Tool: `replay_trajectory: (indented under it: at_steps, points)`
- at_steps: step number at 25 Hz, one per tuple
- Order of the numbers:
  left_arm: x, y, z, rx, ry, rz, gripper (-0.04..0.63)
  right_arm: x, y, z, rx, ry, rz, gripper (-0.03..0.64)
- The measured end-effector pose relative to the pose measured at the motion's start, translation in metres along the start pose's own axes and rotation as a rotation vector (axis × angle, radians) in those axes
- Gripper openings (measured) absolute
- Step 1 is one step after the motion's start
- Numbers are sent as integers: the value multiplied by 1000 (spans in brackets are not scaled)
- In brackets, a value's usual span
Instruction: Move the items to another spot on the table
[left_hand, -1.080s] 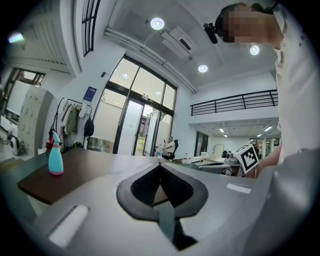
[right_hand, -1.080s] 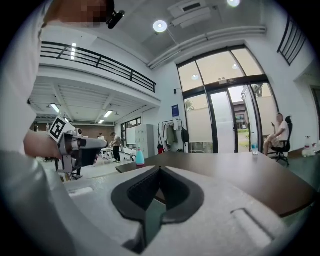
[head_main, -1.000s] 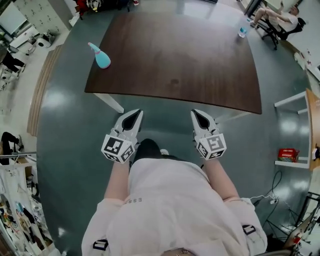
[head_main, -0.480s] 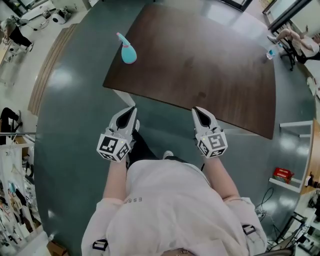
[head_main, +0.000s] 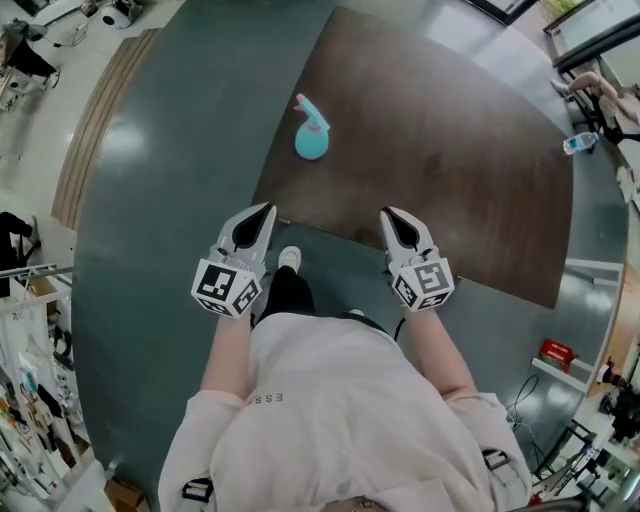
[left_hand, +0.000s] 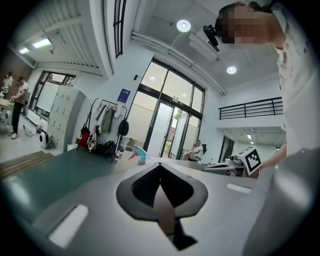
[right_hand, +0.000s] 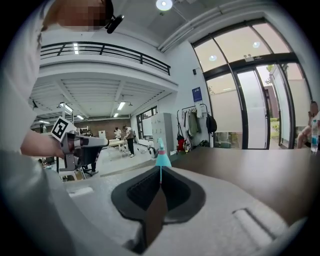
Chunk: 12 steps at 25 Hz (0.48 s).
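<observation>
A teal spray bottle (head_main: 311, 130) with a pink trigger stands on the dark brown table (head_main: 450, 150), near its left corner. A clear water bottle (head_main: 582, 143) stands at the table's far right edge. My left gripper (head_main: 267, 209) and right gripper (head_main: 389, 214) hover side by side at the table's near edge, both shut and empty. In the left gripper view the spray bottle (left_hand: 139, 155) shows just left of the shut left gripper (left_hand: 160, 166). The right gripper view has the spray bottle (right_hand: 161, 154) straight ahead, above the right gripper (right_hand: 160, 170).
A white shelf unit with a red box (head_main: 556, 353) stands on the floor at the right. A person sits on a chair (head_main: 600, 95) beyond the table's far right corner. Lockers and a coat rack (left_hand: 102, 125) line the far wall.
The table and spray bottle have come much closer and shifted right in the head view. Both grippers went from over the floor to the table's near edge, still shut.
</observation>
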<state>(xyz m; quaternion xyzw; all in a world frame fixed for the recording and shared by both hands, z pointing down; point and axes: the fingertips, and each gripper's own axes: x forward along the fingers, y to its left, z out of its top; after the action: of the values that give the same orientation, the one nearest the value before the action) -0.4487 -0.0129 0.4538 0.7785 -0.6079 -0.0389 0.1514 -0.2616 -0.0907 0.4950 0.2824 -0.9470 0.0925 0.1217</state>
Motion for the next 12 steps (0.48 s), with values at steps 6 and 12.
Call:
replay_trajectory:
  at_steps: [6, 12]
  points:
    - [23, 67, 11, -7, 34, -41, 17, 89, 18, 14, 9, 18, 20, 61]
    - [44, 105, 11, -24, 52, -44, 17, 155, 15, 19, -5, 45, 10, 216]
